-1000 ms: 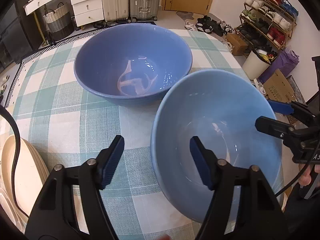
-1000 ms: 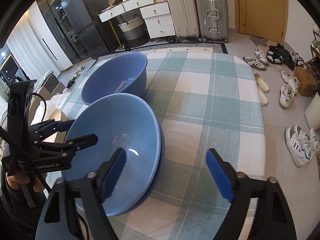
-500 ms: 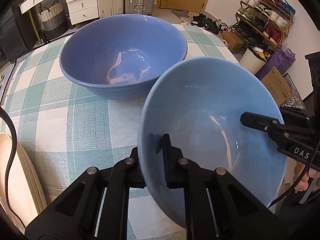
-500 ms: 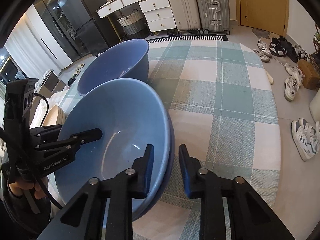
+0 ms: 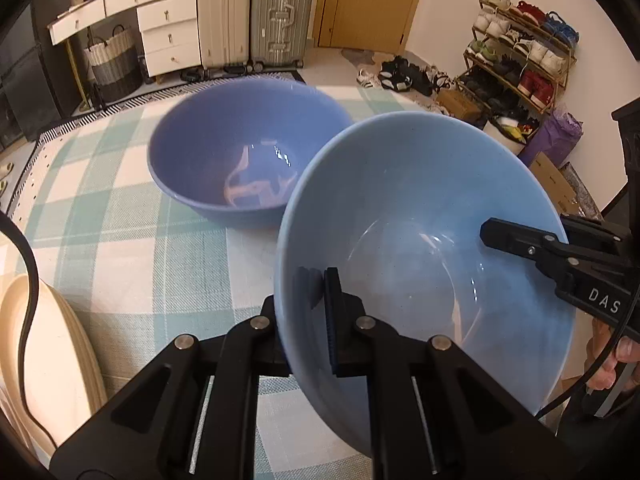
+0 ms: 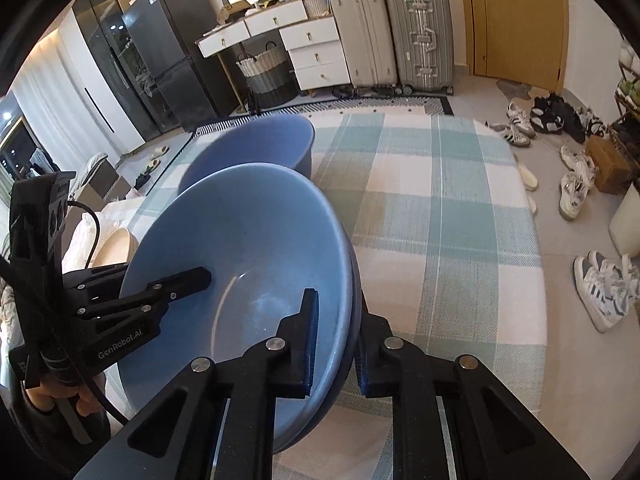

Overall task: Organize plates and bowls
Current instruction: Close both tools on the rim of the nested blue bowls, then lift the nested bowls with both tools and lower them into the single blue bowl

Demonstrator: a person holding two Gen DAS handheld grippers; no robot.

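The left gripper [image 5: 308, 312] pinches the near-left rim of the pale blue glazed bowl [image 5: 420, 208]: one finger presses the inside wall and the other sits against the outside, with the wall clamped between them. The right gripper [image 6: 336, 344] has the opposite rim between its blue pads [image 6: 310, 340], one inside and one outside, and its jaws are closing the last bit onto it. In the right wrist view that rim looks doubled, a second, slightly darker blue edge [image 6: 354, 300] nested just under the pale one. Held on both sides, the pale bowl tilts above the near part of the table covered with a green-and-white checked cloth [image 5: 120, 240]. Just beyond it, on the far left of the cloth, stands a deeper periwinkle-blue ceramic bowl [image 5: 240, 148], upright and empty. At the near-left edge lies a stack of cream-coloured plates [image 5: 48, 352], crossed by a black cable [image 5: 30, 300]. A hand [image 6: 60, 398] grips the left gripper's handle.
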